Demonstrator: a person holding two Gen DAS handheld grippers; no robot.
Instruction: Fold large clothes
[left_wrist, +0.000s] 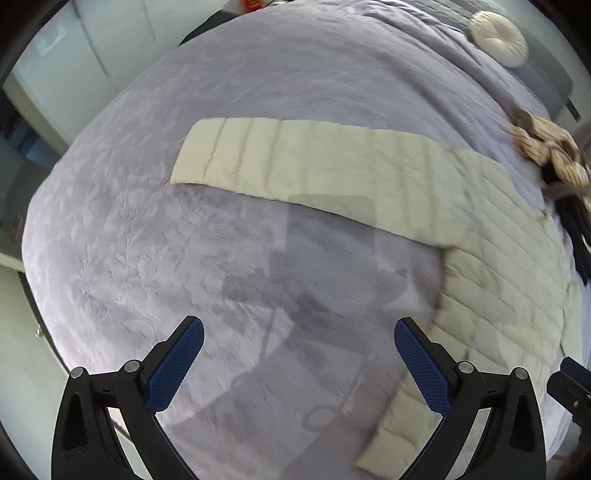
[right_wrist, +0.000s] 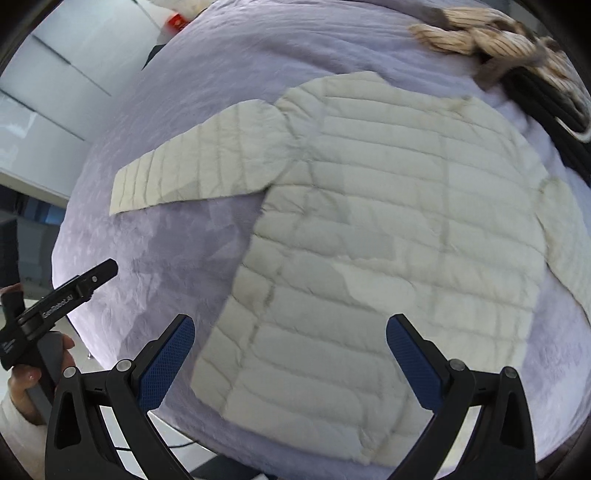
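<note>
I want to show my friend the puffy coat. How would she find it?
Look at the big bed with the lilac bedspread. Spread flat on it is the cream quilted jacket, with one sleeve stretched straight out sideways. Unlike the striped beige clothes bunched beside it, the jacket is plain, pale and puffy, with stitched rows.

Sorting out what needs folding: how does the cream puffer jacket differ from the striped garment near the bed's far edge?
The cream puffer jacket lies spread flat, one sleeve stretched sideways; the striped garment is bunched in a heap. The jacket is plain and quilted; the striped one is ribbed beige with dark lines. Both rest on the lavender bedspread.
</note>
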